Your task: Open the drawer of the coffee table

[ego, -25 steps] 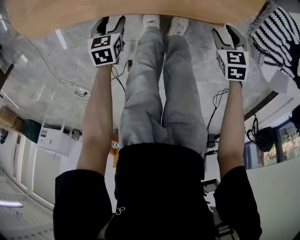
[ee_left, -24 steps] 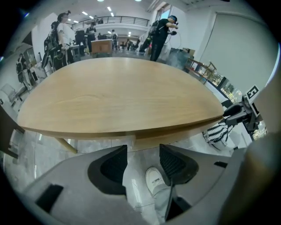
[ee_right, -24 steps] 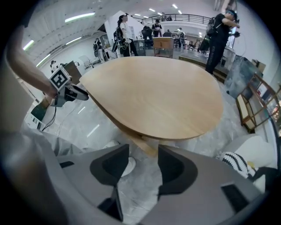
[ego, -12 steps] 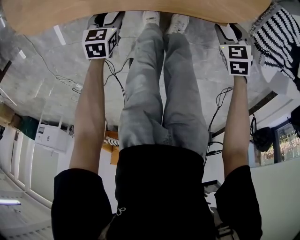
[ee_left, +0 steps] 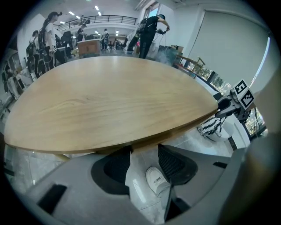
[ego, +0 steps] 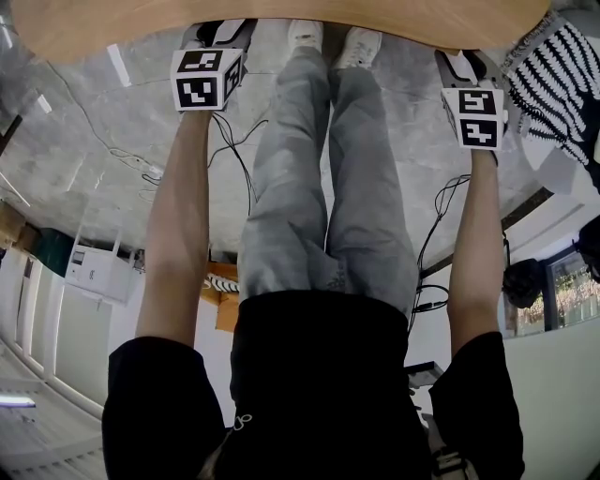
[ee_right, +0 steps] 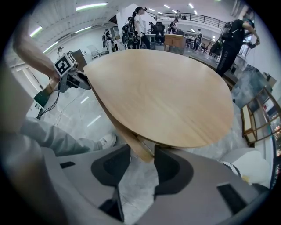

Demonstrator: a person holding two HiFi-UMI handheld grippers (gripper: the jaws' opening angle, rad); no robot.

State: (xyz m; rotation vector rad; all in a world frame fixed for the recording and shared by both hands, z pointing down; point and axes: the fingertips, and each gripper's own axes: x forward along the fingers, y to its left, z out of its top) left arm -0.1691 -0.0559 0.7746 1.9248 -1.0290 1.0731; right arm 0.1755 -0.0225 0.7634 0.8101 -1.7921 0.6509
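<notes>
Coffee table [ee_right: 167, 96] lower edge inside right gripper [ee_right: 142, 151], jaws moderately apart, left gripper [ee_left: 145, 151] likewise, empty.

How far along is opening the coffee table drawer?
Done: both grippers sit at the near edge of the oval light-wood coffee table. In hand: the right gripper, jaws open, straddles a light wooden strip under the top; the left gripper is open below the rim. Left: grip, pull; nothing is pulled out yet.

Left tool [ego: 220, 30], right tool [ego: 462, 64], at table [ego: 112, 28] edge
</notes>
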